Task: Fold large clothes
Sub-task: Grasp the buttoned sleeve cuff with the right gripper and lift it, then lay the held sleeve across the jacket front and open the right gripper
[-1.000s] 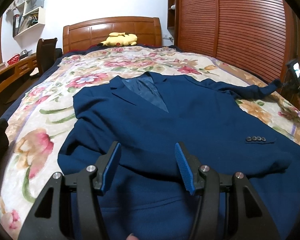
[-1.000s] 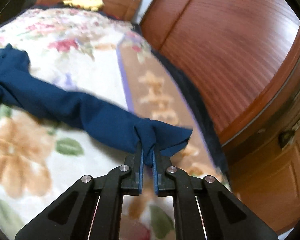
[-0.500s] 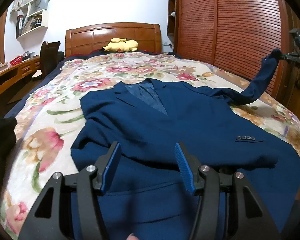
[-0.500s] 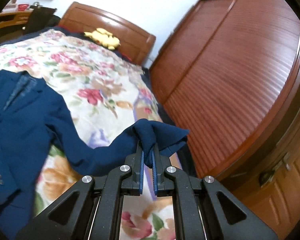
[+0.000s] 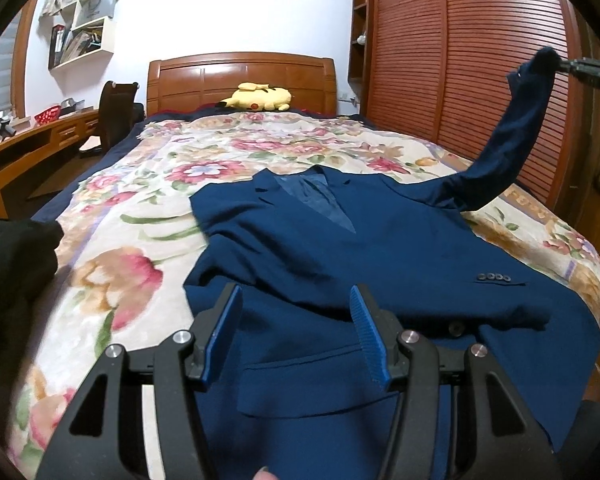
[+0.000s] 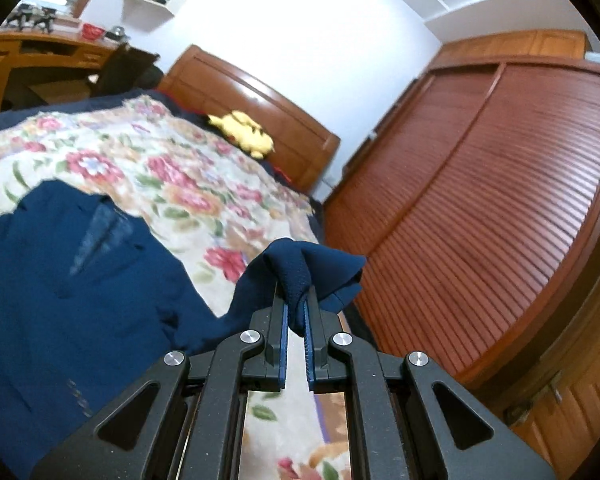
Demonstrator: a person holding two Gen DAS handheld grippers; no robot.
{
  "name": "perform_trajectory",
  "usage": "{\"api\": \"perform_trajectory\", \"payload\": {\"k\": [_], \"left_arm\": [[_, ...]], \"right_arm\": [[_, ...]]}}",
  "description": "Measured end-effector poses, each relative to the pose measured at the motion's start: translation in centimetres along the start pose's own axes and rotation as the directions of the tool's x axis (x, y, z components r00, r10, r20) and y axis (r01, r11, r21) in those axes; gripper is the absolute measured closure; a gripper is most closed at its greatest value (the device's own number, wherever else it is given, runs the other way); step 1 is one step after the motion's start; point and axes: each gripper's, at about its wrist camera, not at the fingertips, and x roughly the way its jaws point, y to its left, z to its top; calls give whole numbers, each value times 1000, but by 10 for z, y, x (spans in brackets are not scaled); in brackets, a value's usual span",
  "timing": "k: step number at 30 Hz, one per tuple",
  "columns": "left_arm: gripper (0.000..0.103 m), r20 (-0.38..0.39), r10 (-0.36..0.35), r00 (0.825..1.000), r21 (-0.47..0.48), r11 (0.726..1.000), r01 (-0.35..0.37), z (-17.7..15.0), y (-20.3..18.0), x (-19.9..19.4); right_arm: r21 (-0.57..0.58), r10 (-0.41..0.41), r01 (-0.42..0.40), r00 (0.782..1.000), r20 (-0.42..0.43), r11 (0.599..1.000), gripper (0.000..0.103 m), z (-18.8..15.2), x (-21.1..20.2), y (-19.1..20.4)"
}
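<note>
Left wrist view: a navy blazer is laid front-up across the foot end of the floral bedspread, collar toward the headboard. The left gripper is held above the blazer's lower front with jaws spread wide and nothing between them. One sleeve is pinched at its cuff by the nearly closed right gripper and raised near the bed's wardrobe-side edge. A yellow plush toy lies by the headboard.

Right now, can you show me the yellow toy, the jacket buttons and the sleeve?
yellow toy (image 5: 260,97): left wrist view, its body.
jacket buttons (image 5: 493,278): left wrist view, middle of the row.
sleeve (image 6: 296,270): right wrist view, the pinched cuff.
</note>
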Motion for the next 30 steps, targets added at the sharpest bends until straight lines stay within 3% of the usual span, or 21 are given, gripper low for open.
{"api": "perform_trajectory", "payload": {"k": [7,13,23,27,30], "left_arm": [[48,8,8,1000,-9,1000,-8,-2,8,-7],[48,10,20,1000,-12,1000,-20,-3,12,-11],[48,7,34,999,-17,999,-33,-5,19,-11],[48,6,34,999,-16,999,-33,-6,19,-11],[48,5,35,999,-12,999,-35,-6,19,-11]], "right_arm": [[-28,83,-81,992,91,996,99,36,-26,46],[-90,224,-213,965,136,973,99,47,-40,108],[-157,396,-385,917,44,910,99,25,-23,202],[-134,446,-441,895,12,888,99,12,-21,218],[-91,499,-498,866,-15,862,99,1,-19,230]]}}
